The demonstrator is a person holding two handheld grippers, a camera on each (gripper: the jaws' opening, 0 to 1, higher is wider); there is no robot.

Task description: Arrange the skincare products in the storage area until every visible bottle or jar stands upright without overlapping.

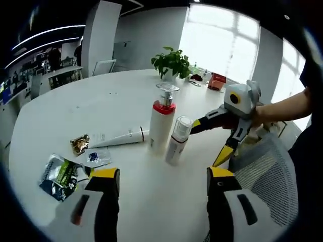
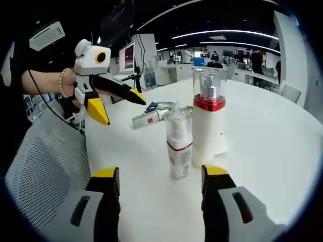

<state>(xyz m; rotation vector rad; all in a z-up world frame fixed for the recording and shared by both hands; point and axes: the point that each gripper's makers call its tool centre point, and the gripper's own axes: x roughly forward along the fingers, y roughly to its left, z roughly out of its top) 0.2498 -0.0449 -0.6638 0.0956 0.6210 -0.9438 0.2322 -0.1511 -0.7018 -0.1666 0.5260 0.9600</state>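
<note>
left gripper view: faces window, low, near | right gripper view: opposite | shared: pump bottle (image 1: 161, 121) (image 2: 208, 121)

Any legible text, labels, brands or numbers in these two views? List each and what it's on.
No text can be read.
White tube lying on the table: dark print, too blurred.
Small bottle: red band, print too small.
Tall pump bottle: no text seen.
Green-and-black sachet, clear sachet: print blurred.
Red item near the plant: unreadable.
</note>
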